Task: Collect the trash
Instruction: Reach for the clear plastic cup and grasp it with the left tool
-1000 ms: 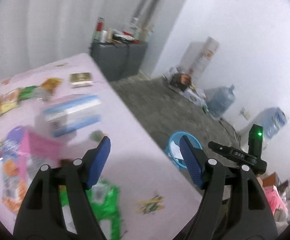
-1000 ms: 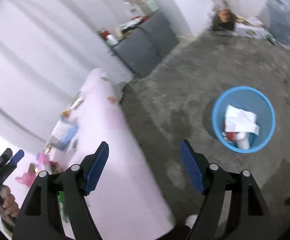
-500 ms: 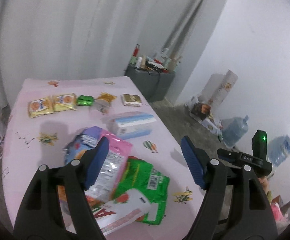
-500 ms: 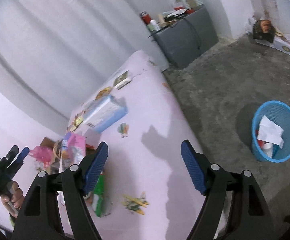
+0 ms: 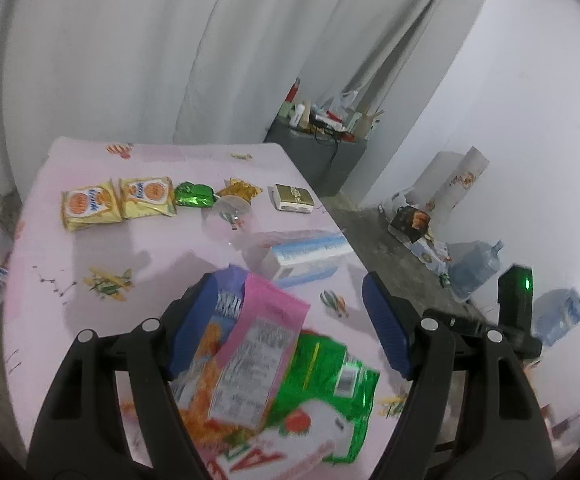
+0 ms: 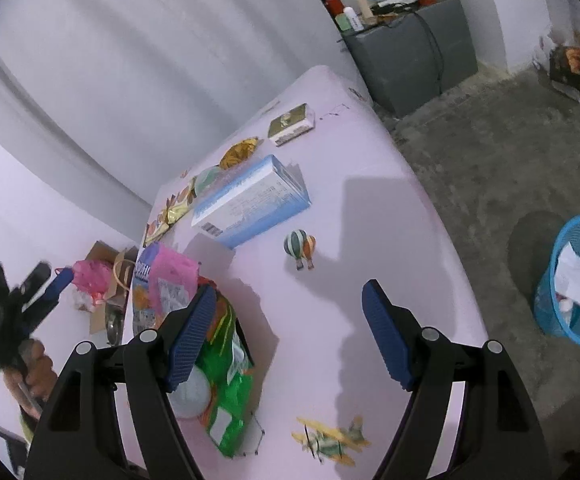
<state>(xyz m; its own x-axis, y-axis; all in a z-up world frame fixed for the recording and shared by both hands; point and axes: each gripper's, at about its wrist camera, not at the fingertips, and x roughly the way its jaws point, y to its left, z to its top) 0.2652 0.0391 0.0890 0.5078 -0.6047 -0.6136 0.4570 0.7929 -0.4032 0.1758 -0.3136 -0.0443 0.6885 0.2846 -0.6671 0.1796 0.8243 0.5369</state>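
Barely started I'd say: blue bin (image 6: 574,284) on the floor holds a few scraps, but the wrappers (image 5: 257,360) and blue carton (image 5: 310,256) all sit on the desk (image 6: 370,208), both tongs, left (image 5: 285,328) and right (image 6: 290,332), spread wide, pinching nothing

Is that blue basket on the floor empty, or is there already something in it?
Not empty. The blue mesh wastebasket on the concrete floor already holds crumpled white paper, with other scraps just visible beneath it.
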